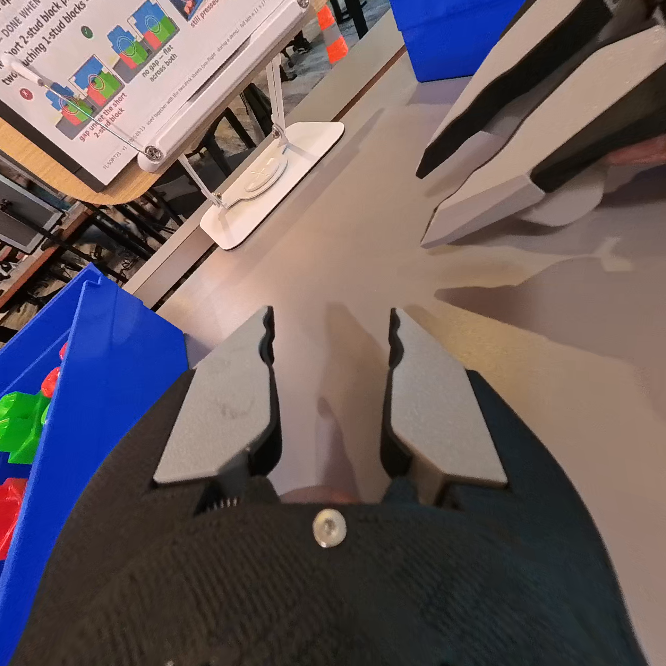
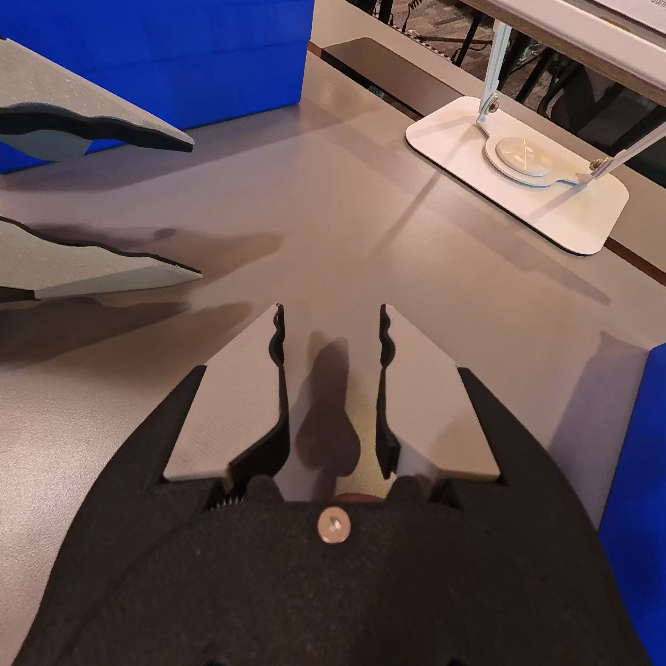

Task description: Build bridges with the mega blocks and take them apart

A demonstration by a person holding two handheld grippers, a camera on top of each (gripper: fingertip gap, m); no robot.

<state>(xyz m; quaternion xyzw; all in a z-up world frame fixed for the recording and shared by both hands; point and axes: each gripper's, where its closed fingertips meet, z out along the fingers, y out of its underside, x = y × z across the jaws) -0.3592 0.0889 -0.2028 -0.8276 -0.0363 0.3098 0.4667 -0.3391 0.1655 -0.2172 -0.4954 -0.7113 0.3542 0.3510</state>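
My left gripper point(image 1: 331, 313) is open and empty, low over the bare grey table point(image 1: 360, 223). A blue bin point(image 1: 108, 360) stands just left of it, holding green blocks point(image 1: 18, 429) and red blocks point(image 1: 10, 511). My right gripper point(image 2: 331, 308) is also open and empty over the table. It shows in the left wrist view point(image 1: 421, 209) at the upper right, pointing toward the left gripper. The left gripper shows in the right wrist view point(image 2: 196, 211) at the left edge, open. No block lies on the table between them.
A white stand point(image 1: 274, 180) with an illustrated instruction sheet point(image 1: 108, 54) sits at the table's far edge; its base also shows in the right wrist view point(image 2: 522, 173). A second blue bin point(image 1: 443, 43) stands by the right gripper point(image 2: 634, 468). The left bin is behind the left gripper point(image 2: 180, 54).
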